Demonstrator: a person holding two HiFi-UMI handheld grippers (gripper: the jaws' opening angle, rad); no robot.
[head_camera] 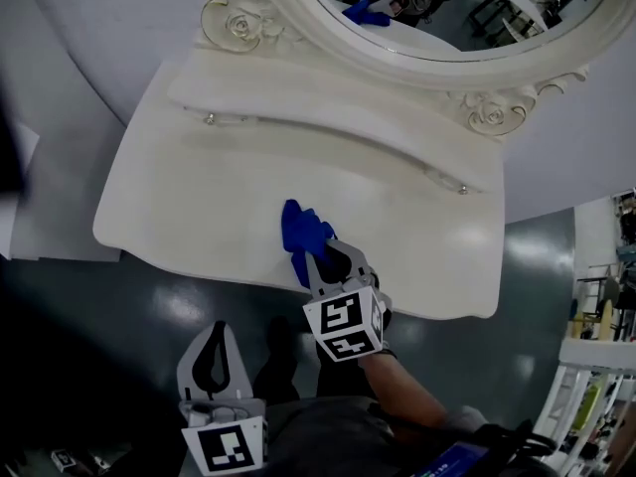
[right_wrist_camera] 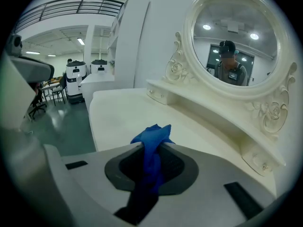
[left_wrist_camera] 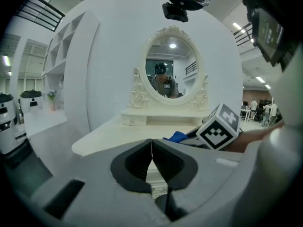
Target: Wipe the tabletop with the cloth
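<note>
- White vanity tabletop [head_camera: 189, 187] fills the middle of the head view; dark floor [head_camera: 89, 306] lies at 8 o'clock.
- Left gripper [head_camera: 218, 328] at 7 o'clock hangs over the floor, off the tabletop. Its jaws are pressed together with nothing between them, and it takes no part in the wipe.
- Blue cloth [head_camera: 301, 231] lies just below centre, at 6 o'clock, on the tabletop's near edge strip, bunched up rather than spread.
- Right gripper [head_camera: 325, 262] sits directly behind the cloth. Its jaws stand narrow, pinching a fold, and the cloth tail runs back through them.
- Oval mirror [head_camera: 437, 18] at 1 o'clock and the raised shelf [head_camera: 328, 132] below it are well apart from the cloth.
- Progress: the wipe looks under way at the near edge. No dirt or streaks show, so the wiped area can't be told.
- Probably left to do: the surface toward 10 and 3 o'clock, and the back strip by the shelf.
</note>
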